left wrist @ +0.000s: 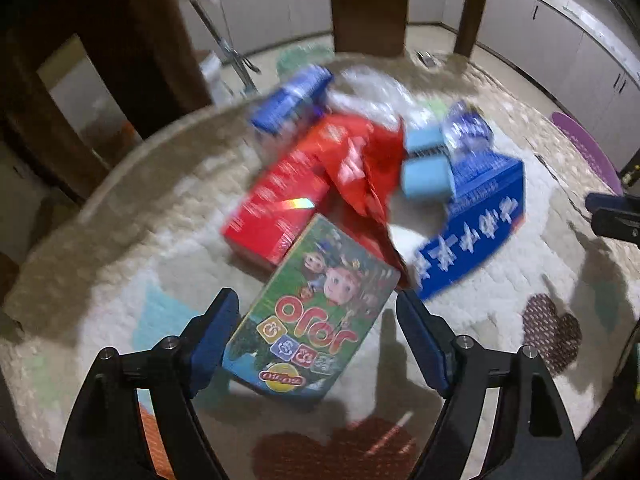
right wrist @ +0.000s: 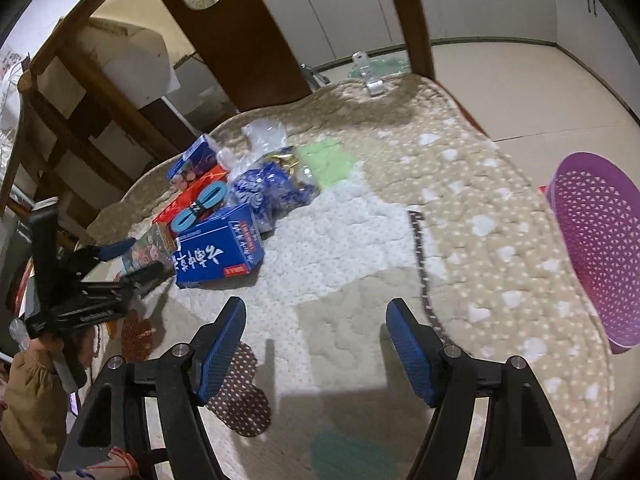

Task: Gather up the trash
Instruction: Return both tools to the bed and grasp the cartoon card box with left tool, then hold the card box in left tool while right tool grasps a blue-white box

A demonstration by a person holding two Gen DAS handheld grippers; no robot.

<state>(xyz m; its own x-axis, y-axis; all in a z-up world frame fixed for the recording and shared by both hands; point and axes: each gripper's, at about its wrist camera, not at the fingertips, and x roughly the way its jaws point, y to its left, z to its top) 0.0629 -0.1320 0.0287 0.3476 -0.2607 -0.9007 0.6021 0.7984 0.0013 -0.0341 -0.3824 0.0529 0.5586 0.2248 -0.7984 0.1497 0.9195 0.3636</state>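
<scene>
A pile of trash lies on the quilted table cover. A green cartoon box lies nearest, its near end between the open fingers of my left gripper. Behind it are a red box, a crumpled red wrapper, a large blue box, a small blue box, light blue tape rolls and clear plastic bags. In the right wrist view my right gripper is open and empty over the cover, right of the blue box. The left gripper shows there at the green box.
A purple perforated basket stands off the table's right edge. Brown wooden chairs stand behind the table. A small white device lies at the far edge. White cabinets line the back wall.
</scene>
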